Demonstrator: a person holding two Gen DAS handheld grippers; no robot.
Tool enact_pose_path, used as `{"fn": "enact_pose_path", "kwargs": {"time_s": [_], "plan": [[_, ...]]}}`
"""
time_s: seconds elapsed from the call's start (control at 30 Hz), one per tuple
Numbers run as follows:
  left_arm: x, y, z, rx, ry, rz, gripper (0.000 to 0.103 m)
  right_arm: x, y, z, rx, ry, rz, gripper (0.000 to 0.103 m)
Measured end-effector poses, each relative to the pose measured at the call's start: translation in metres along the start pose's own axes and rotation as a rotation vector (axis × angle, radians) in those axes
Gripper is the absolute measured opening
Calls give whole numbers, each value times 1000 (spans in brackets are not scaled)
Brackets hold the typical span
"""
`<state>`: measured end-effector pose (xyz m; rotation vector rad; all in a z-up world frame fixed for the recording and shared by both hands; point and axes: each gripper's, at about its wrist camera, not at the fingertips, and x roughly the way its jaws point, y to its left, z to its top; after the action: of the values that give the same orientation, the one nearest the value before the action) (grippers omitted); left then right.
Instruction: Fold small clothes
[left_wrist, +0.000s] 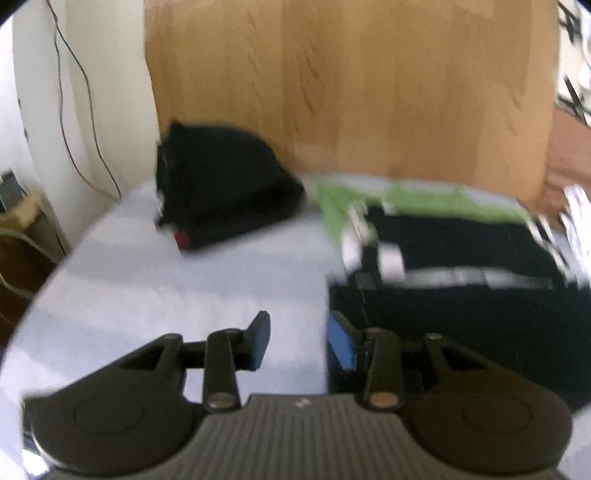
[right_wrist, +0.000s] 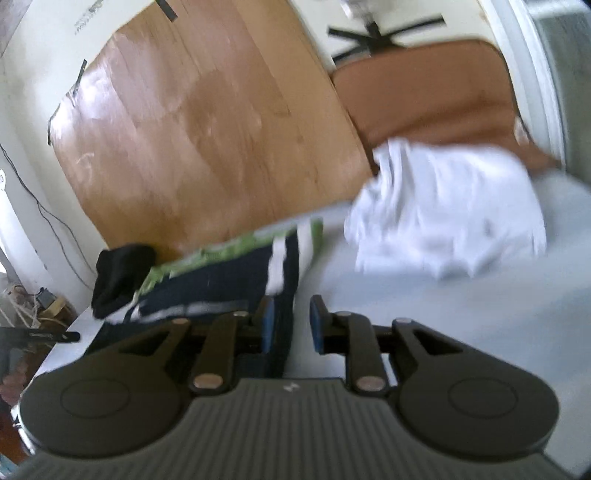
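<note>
Cloth like the dark striped garment (left_wrist: 461, 295) on the pale table (left_wrist: 184, 277) should prove soft and light (best pinched at a corner); left gripper (left_wrist: 297, 341) and right gripper (right_wrist: 291, 325) both gape, empty, at its edges.

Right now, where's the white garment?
In the right wrist view the white garment lies crumpled at upper right on the pale sheet, below the brown cushion.

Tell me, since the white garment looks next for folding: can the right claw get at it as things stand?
Probably yes. The right claw stands open with nothing between its pads, and only bare sheet lies between it and the crumpled white garment ahead.
</note>
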<state>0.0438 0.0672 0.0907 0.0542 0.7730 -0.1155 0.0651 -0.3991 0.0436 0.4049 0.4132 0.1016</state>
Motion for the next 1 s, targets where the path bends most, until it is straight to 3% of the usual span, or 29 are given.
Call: {"fn": "enact_pose_path", "kwargs": {"time_s": [0.1, 0.17, 0.27, 0.33, 0.43, 0.5, 0.6, 0.63, 0.67, 0.7, 0.73, 0.8, 1.0], "plan": [[13, -9, 44, 22, -37, -15, 36, 38, 8, 30, -77, 21, 61, 25], [32, -30, 74, 68, -51, -21, 45, 77, 15, 47, -138, 60, 102, 28], [78, -70, 114, 151, -28, -53, 50, 147, 25, 70, -203, 148, 150, 44], [119, -94, 135, 173, 28, -49, 50, 191, 32, 81, -222, 203, 150, 48], [182, -115, 158, 107, 151, -82, 50, 256, 42, 90, -245, 268, 169, 55], [211, -123, 165, 87, 188, -82, 50, 296, 48, 90, -251, 315, 186, 59], [245, -134, 163, 106, 234, -93, 30, 329, 50, 80, -245, 410, 222, 59], [246, -136, 161, 122, 209, -105, 24, 338, 52, 75, -256, 445, 238, 59], [245, -140, 160, 152, 194, -100, 21, 345, 55, 70, -285, 474, 245, 59], [243, -142, 158, 177, 181, -95, 19, 344, 60, 67, -332, 449, 251, 53], [240, -144, 155, 200, 165, -85, 15, 343, 66, 65, -375, 460, 266, 26], [233, -143, 152, 207, 149, -79, 13, 335, 71, 67, -378, 432, 261, 17], [152, -132, 155, 176, -18, -130, 12, 245, 96, 75, -431, 261, 291, 16]]}}
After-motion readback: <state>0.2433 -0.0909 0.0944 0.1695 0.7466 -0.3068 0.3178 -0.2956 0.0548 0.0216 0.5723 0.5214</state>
